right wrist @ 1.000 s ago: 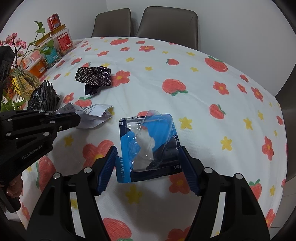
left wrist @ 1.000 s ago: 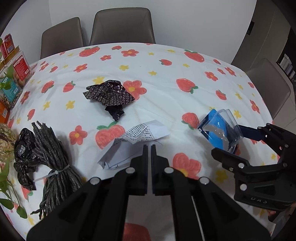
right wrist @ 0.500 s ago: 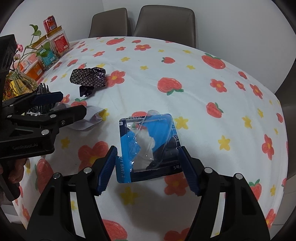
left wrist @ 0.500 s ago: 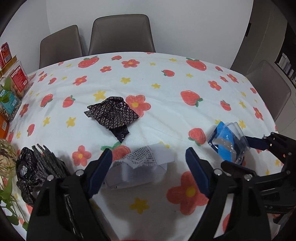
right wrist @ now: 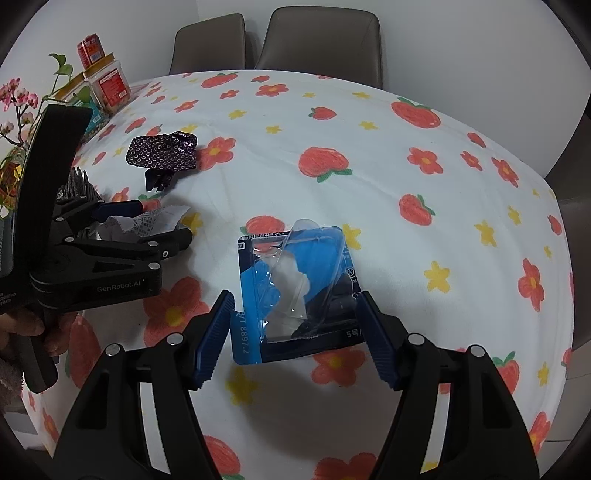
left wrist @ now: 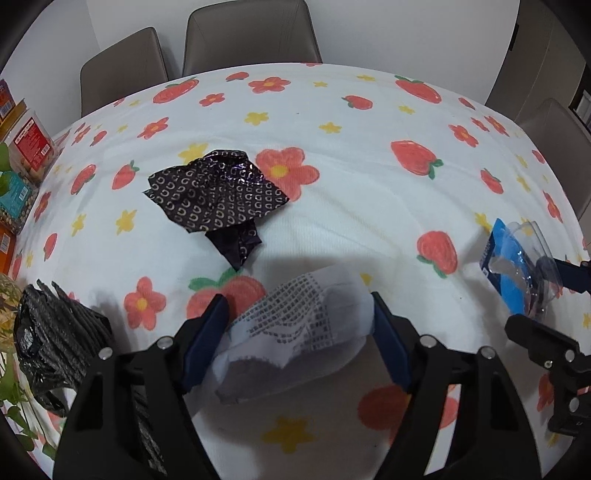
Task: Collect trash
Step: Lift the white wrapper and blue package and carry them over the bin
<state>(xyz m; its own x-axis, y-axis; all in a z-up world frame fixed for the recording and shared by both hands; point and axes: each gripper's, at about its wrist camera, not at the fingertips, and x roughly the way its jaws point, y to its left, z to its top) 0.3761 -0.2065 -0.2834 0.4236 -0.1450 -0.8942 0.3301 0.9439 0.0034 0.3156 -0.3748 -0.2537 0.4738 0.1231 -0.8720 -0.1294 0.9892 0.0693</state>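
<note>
A crumpled white receipt [left wrist: 299,325] lies on the strawberry tablecloth between the fingers of my open left gripper [left wrist: 300,332]; it also shows in the right wrist view [right wrist: 146,221]. A blue and clear blister pack [right wrist: 297,288] lies between the fingers of my open right gripper [right wrist: 297,339], and shows at the right edge of the left wrist view [left wrist: 517,266]. A black patterned wrapper [left wrist: 214,199] lies farther back, apart from both grippers; it also shows in the right wrist view [right wrist: 162,153].
A black bundle of cords [left wrist: 51,339] lies at the table's left edge beside a plant [right wrist: 18,110]. Snack jars [right wrist: 110,85] stand at the far left. Chairs [left wrist: 251,33] stand behind the table and one [left wrist: 554,140] at the right.
My left gripper has opened from shut and moved forward, so its fingers now flank the receipt. The right gripper has stayed open around the blister pack.
</note>
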